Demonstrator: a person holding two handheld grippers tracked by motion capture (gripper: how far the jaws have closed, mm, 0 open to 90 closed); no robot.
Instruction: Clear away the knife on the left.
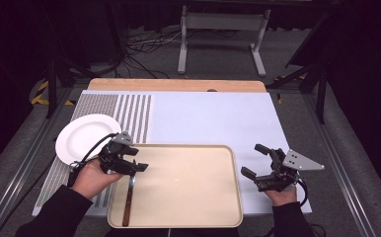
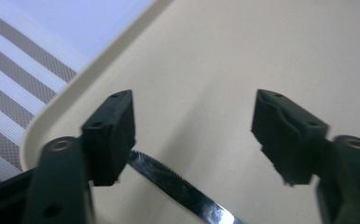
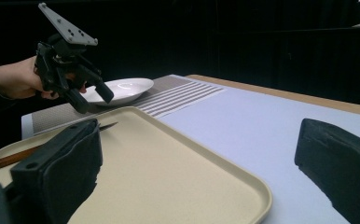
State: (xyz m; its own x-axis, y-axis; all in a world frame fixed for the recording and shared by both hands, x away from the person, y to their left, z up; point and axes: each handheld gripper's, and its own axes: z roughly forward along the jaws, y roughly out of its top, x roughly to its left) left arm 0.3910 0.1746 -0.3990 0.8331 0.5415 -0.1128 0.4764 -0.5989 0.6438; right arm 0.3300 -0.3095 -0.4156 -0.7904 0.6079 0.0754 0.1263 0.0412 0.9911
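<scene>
High view: your left gripper (image 1: 140, 167) hangs w/ jaws wide apart, nothing clamped, just above the knife (image 1: 129, 202) lying flat along the left edge of the beige tray (image 1: 193, 197). Your right gripper (image 1: 256, 160) sits beside the tray's right rim, jaws spread, empty. White plate (image 1: 82, 137) lies just left of the tray.

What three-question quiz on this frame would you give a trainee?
1. True or false: the knife lies on the white plate.
2. Which gripper hovers over the knife: A the left gripper, B the right gripper?
3. Fill in: the knife lies along the ____ edge of the tray in the high view.

Key: 1 false, it lies in the tray; 2 A, with open jaws and the serrated blade below them; 3 left.
</scene>
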